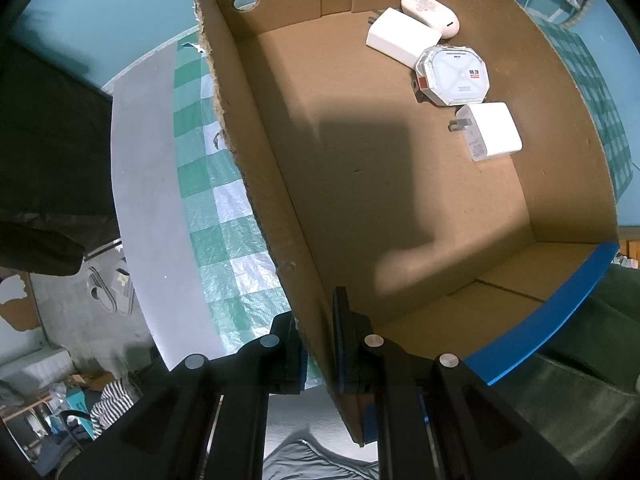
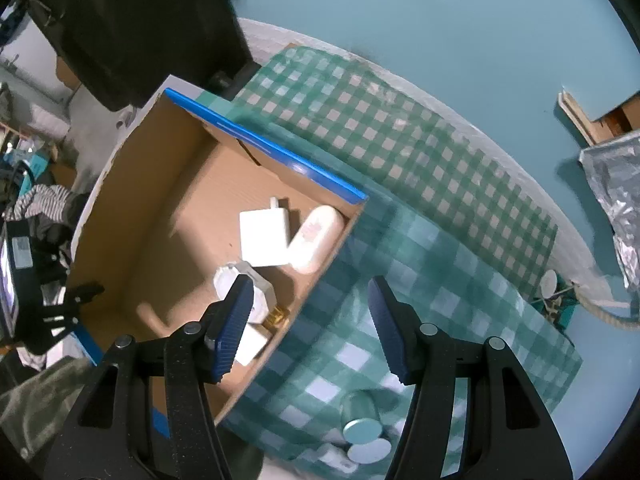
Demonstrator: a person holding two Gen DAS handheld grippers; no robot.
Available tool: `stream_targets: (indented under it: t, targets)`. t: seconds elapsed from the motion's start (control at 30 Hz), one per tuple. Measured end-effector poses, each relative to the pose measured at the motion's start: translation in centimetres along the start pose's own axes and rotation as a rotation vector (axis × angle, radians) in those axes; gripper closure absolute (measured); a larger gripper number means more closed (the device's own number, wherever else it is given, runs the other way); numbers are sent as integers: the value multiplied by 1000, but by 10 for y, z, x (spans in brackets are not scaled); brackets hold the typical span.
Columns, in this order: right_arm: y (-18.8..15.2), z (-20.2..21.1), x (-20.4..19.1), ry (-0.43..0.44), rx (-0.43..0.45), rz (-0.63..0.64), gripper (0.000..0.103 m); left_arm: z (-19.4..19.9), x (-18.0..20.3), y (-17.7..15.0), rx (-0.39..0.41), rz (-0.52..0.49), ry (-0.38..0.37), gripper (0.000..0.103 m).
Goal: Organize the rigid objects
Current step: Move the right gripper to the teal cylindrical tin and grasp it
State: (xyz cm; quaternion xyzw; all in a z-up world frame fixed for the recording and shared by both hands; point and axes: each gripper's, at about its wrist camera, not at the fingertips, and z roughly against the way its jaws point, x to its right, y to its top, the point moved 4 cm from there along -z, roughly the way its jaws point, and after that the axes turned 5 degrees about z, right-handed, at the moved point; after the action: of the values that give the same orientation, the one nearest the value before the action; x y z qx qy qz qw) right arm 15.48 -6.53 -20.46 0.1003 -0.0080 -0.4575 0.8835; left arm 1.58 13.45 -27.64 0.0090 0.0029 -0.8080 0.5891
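My left gripper (image 1: 320, 344) is clamped shut on the near wall of the cardboard box (image 1: 256, 128), one pad outside and one inside, steadying it on the green checked cloth (image 1: 224, 216). My right gripper (image 2: 308, 328) hangs above the box's edge with its jaws standing apart and nothing between them; its left finger is over the box, its right over the cloth. By my reckoning the sorting is well along: four rigid things already lie together toward one corner of the box. There is a large white charger (image 1: 400, 36), a pinkish oval case (image 1: 430, 14) touching it, an octagonal white gadget (image 1: 454, 74) leaning against the charger, and just beside that a small white plug (image 1: 492, 130) with its prongs sticking out. The rest of the box floor is bare, so there is room for more. What is left, as far as I can see, sits on the cloth outside the box, low in my right view: two round, pale, tin-like items (image 2: 362, 428), blurred, with something white beside them that I cannot make out. As for writing, the gadget's face shows digits that look like "08:29" above a small red mark, and lines of tiny print too small to read. The plug carries a grey label, also illegible. The case bears a faint floral pattern, with no words I can read.
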Motion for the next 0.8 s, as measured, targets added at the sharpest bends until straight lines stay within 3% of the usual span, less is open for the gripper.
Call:
stream_targets:
  t: [0.33,0.8]
  targets:
    - [-41,10,15,-31,2,-79,42,-2,-5,-4,-8,8,-8,92]
    - [-136,-8,55,-18,-66,-310,40,-5,-3,-7,-14,-13,-11,92]
